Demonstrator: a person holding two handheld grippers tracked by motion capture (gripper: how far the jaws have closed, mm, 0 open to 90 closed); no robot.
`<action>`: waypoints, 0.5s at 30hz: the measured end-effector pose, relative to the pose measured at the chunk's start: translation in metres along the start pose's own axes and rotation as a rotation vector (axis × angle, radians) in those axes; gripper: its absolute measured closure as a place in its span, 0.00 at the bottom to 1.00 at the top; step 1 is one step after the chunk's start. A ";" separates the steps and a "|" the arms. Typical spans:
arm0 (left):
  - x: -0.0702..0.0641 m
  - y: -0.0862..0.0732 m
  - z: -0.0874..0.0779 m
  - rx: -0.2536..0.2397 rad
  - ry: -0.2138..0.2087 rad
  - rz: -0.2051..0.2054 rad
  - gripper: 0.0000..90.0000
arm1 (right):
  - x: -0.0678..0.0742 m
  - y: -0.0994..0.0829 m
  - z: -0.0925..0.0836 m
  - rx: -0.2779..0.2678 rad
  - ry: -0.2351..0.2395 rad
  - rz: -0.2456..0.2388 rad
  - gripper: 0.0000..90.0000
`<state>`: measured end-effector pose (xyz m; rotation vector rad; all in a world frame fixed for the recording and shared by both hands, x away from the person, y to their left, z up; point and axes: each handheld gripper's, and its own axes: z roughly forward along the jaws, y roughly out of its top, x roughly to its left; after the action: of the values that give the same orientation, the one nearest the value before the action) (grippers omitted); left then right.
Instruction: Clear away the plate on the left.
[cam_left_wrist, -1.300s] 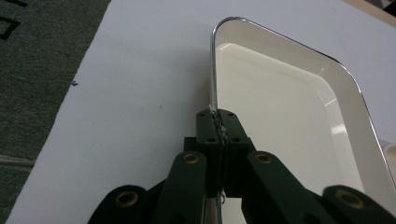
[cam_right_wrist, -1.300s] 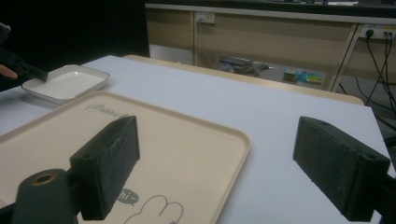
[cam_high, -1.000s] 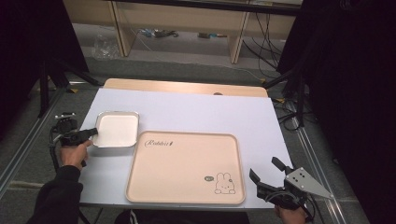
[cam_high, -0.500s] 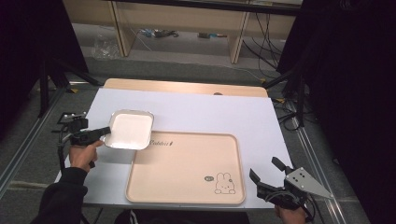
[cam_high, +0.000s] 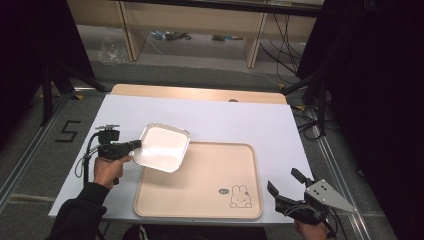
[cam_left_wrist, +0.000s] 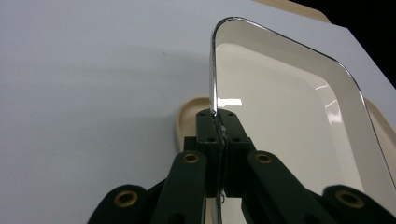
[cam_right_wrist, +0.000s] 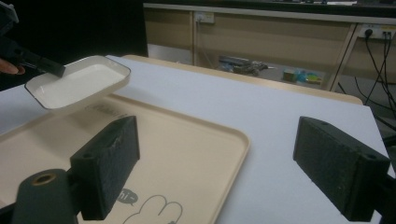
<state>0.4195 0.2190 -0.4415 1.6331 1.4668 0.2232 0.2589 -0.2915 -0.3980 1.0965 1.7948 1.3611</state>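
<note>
A white rectangular dish (cam_high: 162, 146) with a shiny metal rim hangs in the air over the upper left corner of the beige tray (cam_high: 210, 192). My left gripper (cam_high: 135, 145) is shut on the dish's left rim; in the left gripper view the jaws pinch that rim (cam_left_wrist: 217, 123) with the dish (cam_left_wrist: 289, 112) spreading to the right. From the right gripper view the dish (cam_right_wrist: 77, 81) floats at the far left above the tray (cam_right_wrist: 187, 144). My right gripper (cam_high: 285, 187) stands open at the table's front right corner, its pads (cam_right_wrist: 112, 163) wide apart with nothing between them.
The tray bears a rabbit drawing (cam_high: 240, 196) near its front right. A white sheet (cam_high: 240, 120) covers the table. Beyond the far edge stand wooden shelf frames (cam_high: 255, 35) with cables on the floor. A black mark (cam_high: 67, 131) lies left of the table.
My left gripper has carried the dish up and to the right, from the table left of the tray to above the tray's corner. The right gripper has stayed put.
</note>
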 end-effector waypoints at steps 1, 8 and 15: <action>-0.004 -0.001 0.002 0.004 -0.001 0.005 0.98 | 0.000 0.000 0.000 0.001 0.000 0.000 0.17; -0.017 -0.007 0.011 0.035 -0.030 0.046 0.98 | 0.000 0.000 0.000 0.003 0.001 0.006 0.17; -0.026 -0.011 0.016 0.069 -0.062 0.053 0.98 | 0.000 0.000 0.000 0.000 -0.001 -0.002 0.17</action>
<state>0.4152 0.1874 -0.4482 1.7209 1.3995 0.1522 0.2589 -0.2916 -0.3984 1.0946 1.7945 1.3593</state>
